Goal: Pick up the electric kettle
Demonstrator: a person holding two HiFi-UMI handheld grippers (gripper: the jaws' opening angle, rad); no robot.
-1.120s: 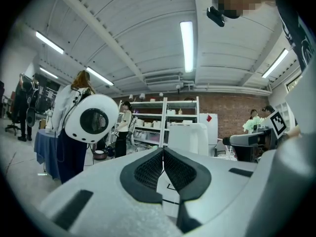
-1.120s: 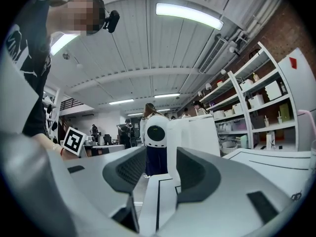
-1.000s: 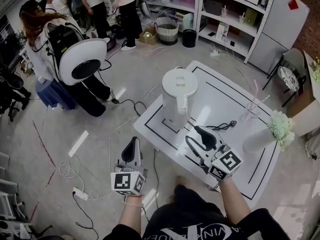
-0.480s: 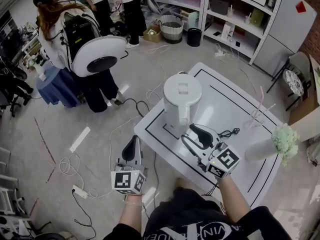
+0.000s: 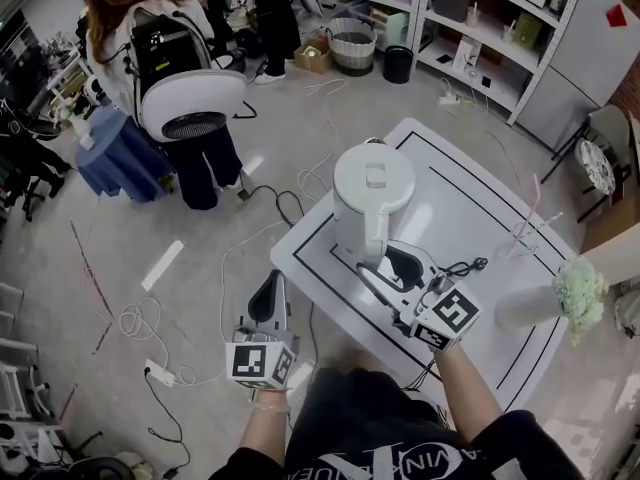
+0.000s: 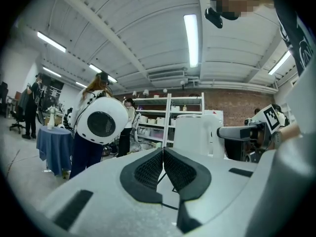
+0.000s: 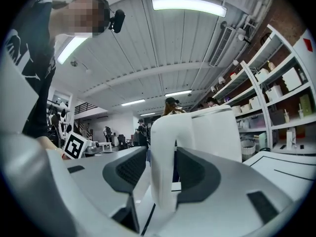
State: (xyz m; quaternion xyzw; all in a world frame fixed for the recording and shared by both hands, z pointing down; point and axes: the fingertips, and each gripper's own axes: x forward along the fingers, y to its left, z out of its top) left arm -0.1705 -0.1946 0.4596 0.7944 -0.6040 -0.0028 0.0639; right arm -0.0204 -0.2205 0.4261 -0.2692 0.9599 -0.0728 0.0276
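Left gripper [image 5: 267, 293] hangs off the tabletop's [image 5: 460, 208] left edge, jaws pressed together and empty. The electric kettle [image 5: 373, 180] stands near the tabletop's left corner. Right gripper [image 5: 392, 265], short of it a second ago, now has its parted jaws on either side of the handle [image 7: 164, 157].

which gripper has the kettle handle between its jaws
The right gripper: its jaws flank the kettle handle. The left gripper is shut and empty, off the table.
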